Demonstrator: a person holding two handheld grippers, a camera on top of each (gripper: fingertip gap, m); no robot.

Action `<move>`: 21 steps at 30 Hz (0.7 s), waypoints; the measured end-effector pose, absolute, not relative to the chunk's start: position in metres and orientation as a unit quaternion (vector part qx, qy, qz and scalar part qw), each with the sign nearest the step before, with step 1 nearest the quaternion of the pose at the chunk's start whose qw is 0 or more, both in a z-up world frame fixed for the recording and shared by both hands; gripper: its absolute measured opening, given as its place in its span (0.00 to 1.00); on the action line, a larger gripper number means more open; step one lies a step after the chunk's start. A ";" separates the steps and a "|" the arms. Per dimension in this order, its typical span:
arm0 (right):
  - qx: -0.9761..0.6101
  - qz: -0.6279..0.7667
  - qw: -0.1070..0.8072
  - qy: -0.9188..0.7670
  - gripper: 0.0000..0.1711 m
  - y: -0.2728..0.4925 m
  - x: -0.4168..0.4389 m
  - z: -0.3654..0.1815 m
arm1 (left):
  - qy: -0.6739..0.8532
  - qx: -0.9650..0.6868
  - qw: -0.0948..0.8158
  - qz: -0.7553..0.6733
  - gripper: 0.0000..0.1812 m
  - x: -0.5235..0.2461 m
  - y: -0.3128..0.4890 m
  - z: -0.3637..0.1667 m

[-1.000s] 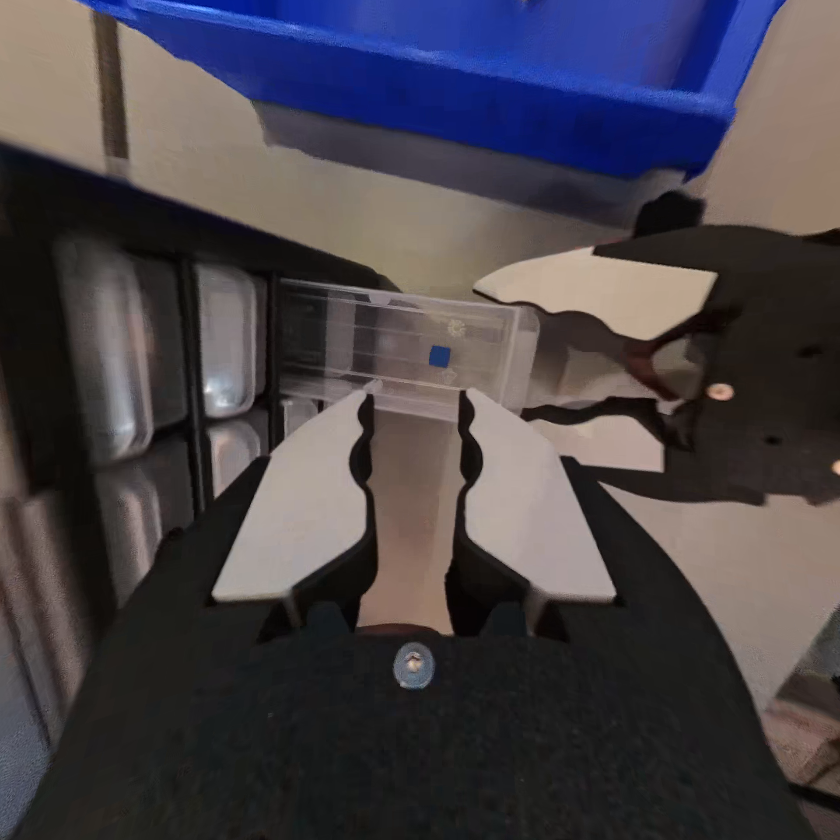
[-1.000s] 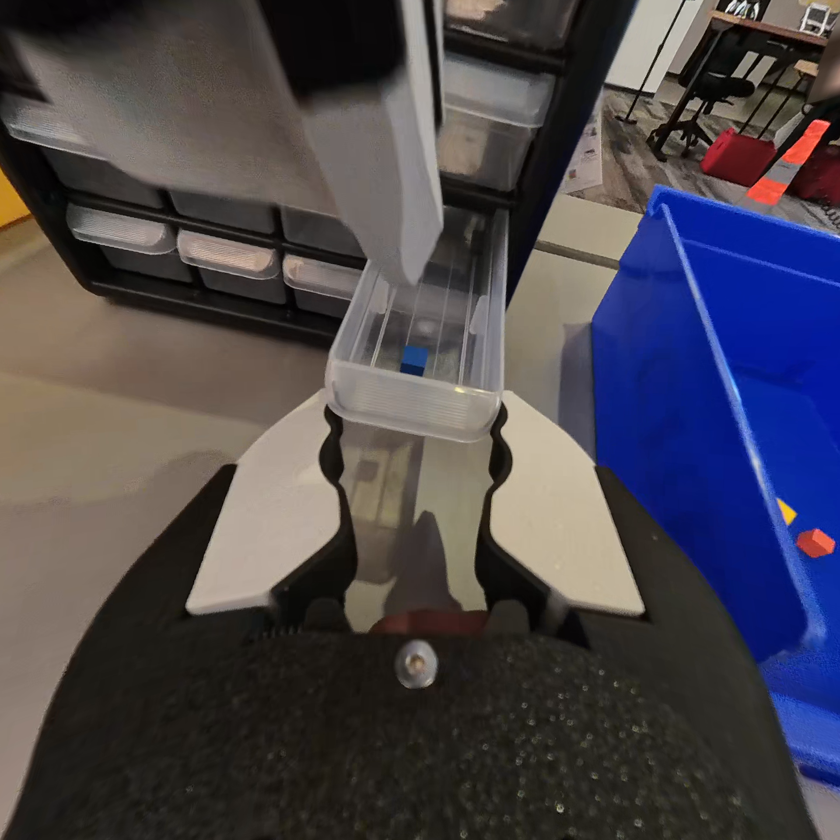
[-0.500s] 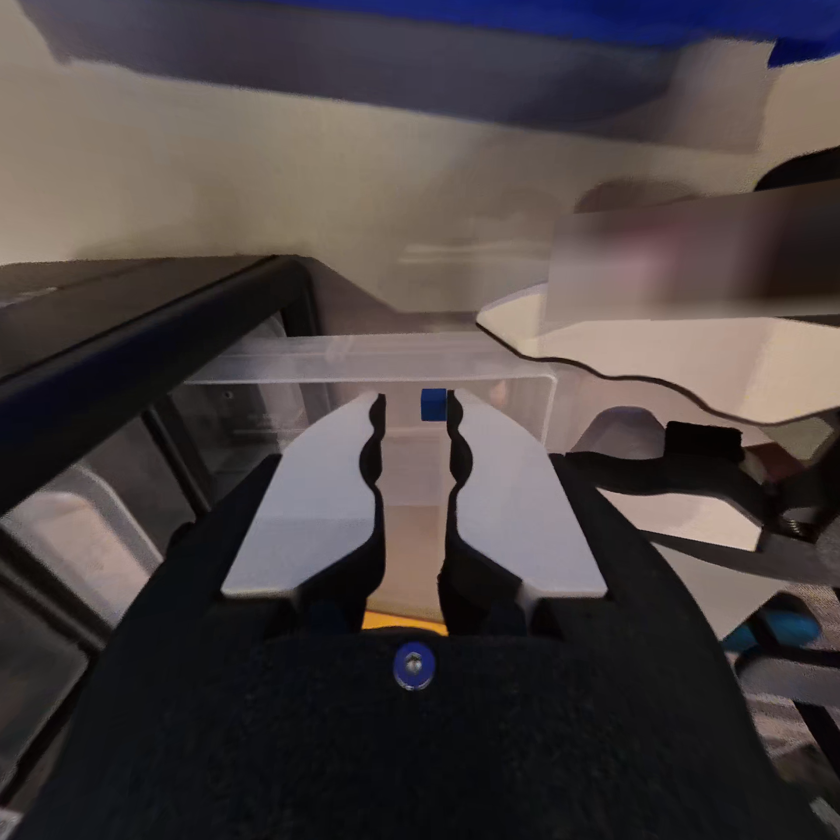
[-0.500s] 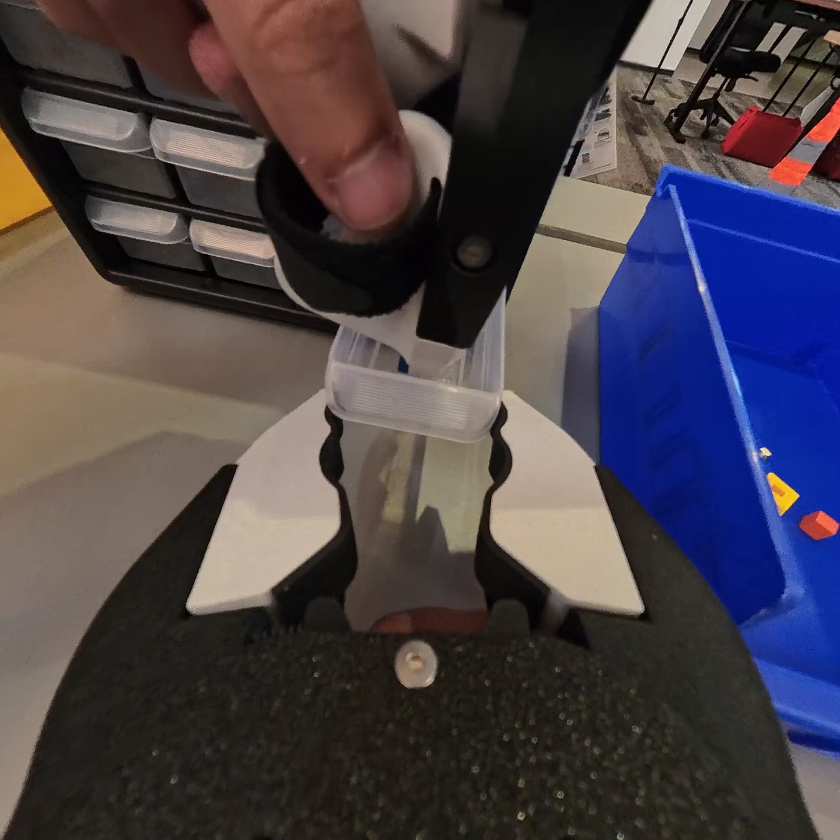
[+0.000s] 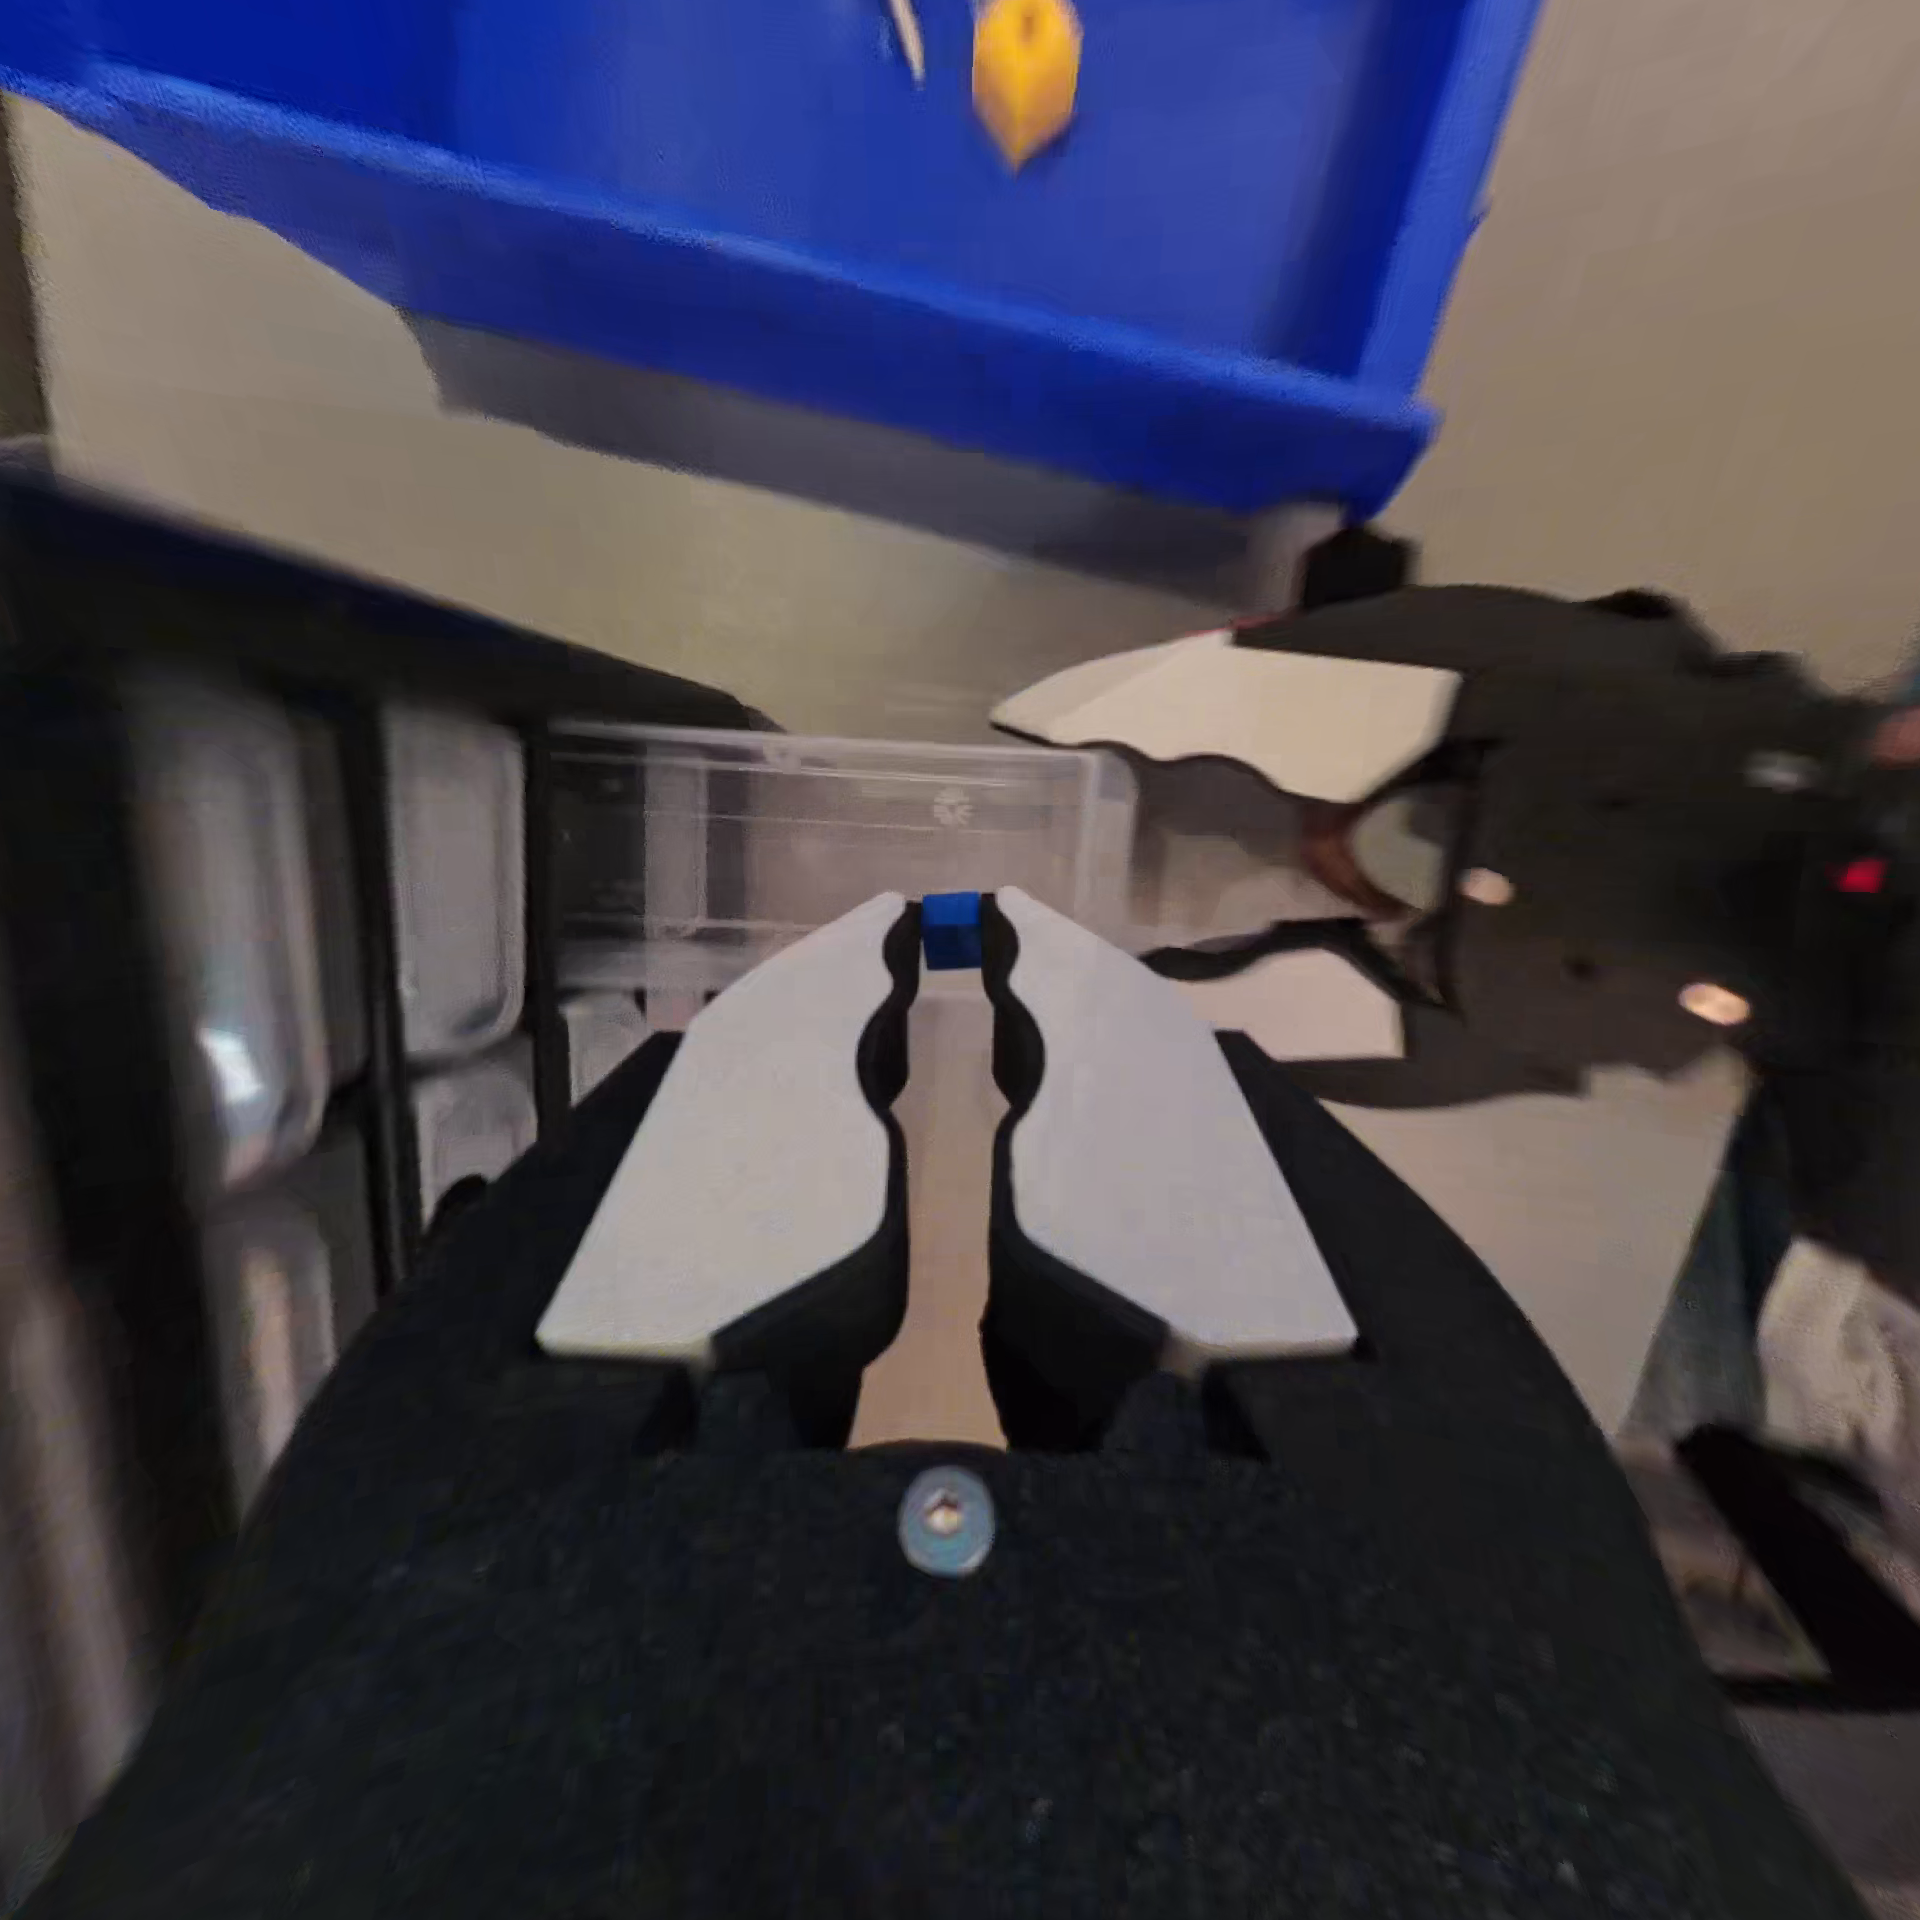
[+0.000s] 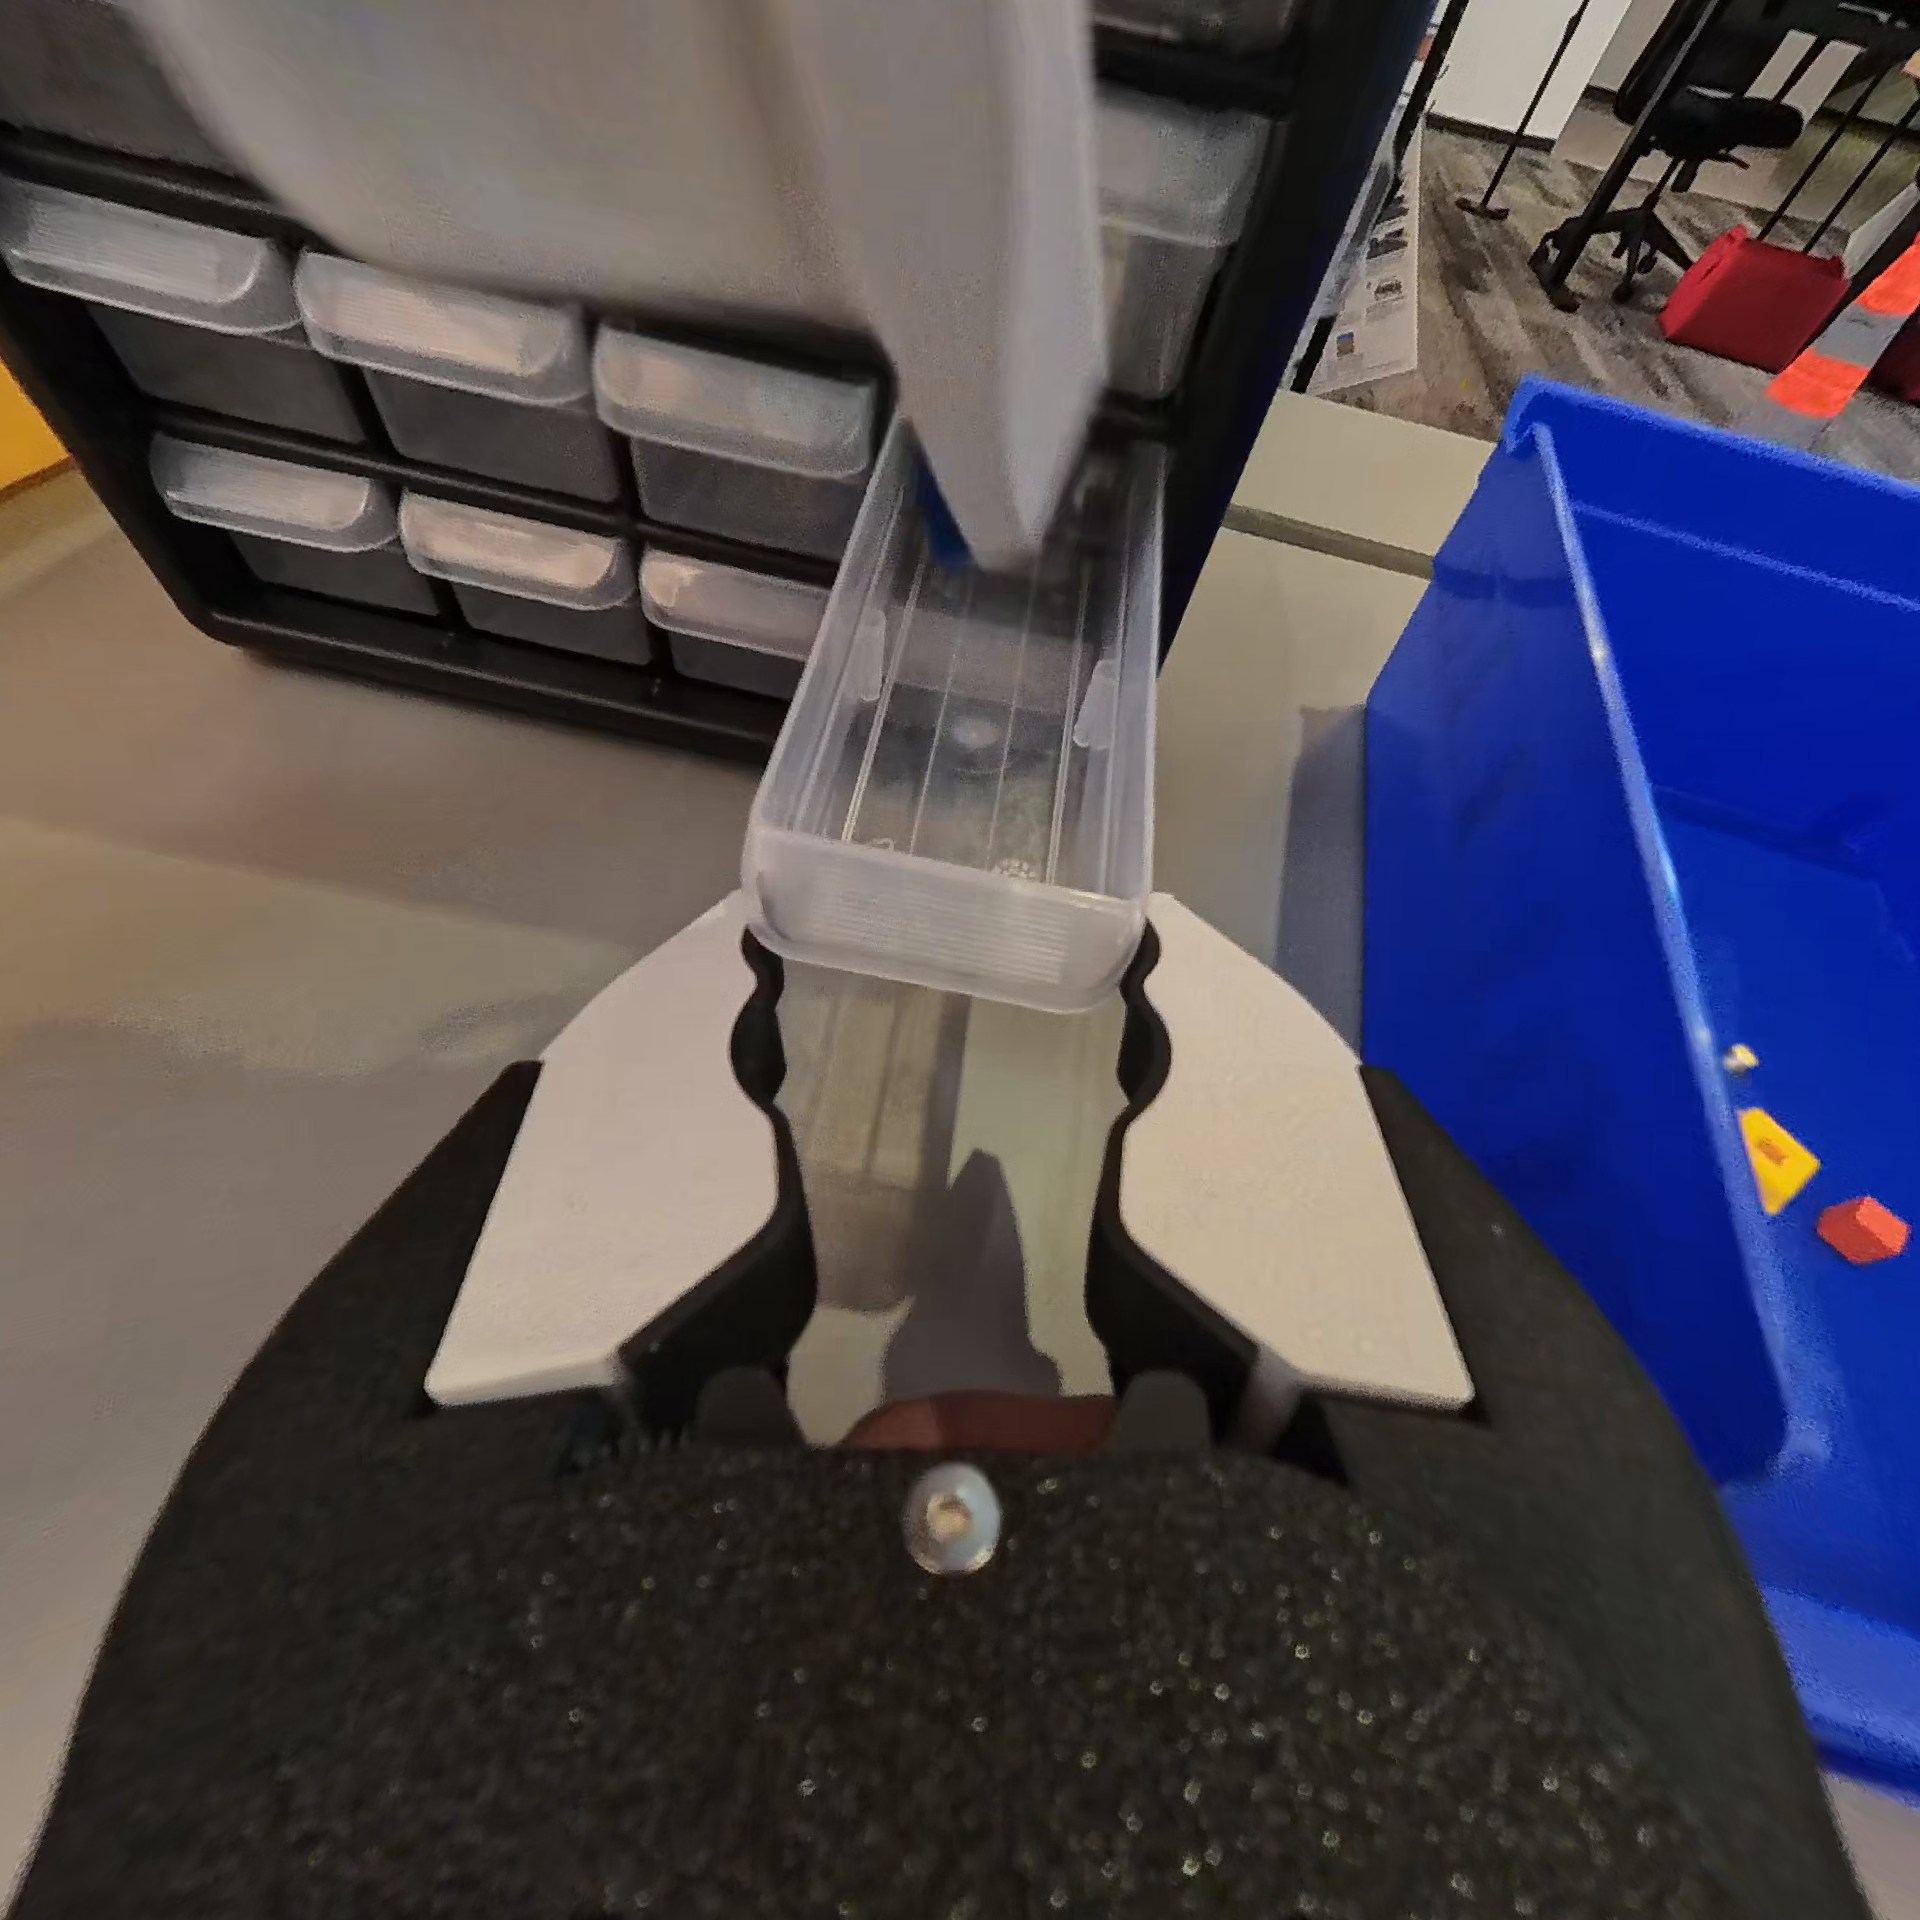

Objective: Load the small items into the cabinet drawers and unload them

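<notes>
Unloading step: left gripper (image 5: 951,928) pinches small blue cube (image 5: 951,932) above clear drawer (image 6: 961,790) (pulled out). Right gripper (image 6: 945,961) fingers clasp the drawer front. Next, likely: carry to blue bin (image 6: 1621,935), release.

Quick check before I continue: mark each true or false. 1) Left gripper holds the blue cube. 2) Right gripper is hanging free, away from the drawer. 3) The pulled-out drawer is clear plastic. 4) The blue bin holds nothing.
1) True: the left gripper is shut on the blue cube.
2) False: the right gripper clamps the front of the clear drawer.
3) True.
4) False: the blue bin holds a yellow piece and a red piece.
</notes>
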State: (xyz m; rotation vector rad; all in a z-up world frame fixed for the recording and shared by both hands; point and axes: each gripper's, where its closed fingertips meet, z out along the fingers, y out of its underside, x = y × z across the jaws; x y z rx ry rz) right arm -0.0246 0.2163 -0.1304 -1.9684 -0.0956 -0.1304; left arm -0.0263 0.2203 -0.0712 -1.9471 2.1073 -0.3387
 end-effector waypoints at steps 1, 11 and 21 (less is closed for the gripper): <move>-0.832 -0.053 0.551 -0.041 0.37 0.221 -0.024 -0.129 | 0.705 -0.674 0.154 -0.155 0.06 -0.034 0.219 -0.056; -0.850 -0.054 0.521 -0.049 0.44 0.272 -0.015 -0.130 | 0.394 -0.700 0.371 -0.466 0.06 -0.167 0.165 -0.025; -0.811 -0.089 0.574 -0.067 0.14 0.260 -0.032 -0.116 | 0.226 -0.685 0.324 -0.613 0.06 -0.196 0.118 -0.077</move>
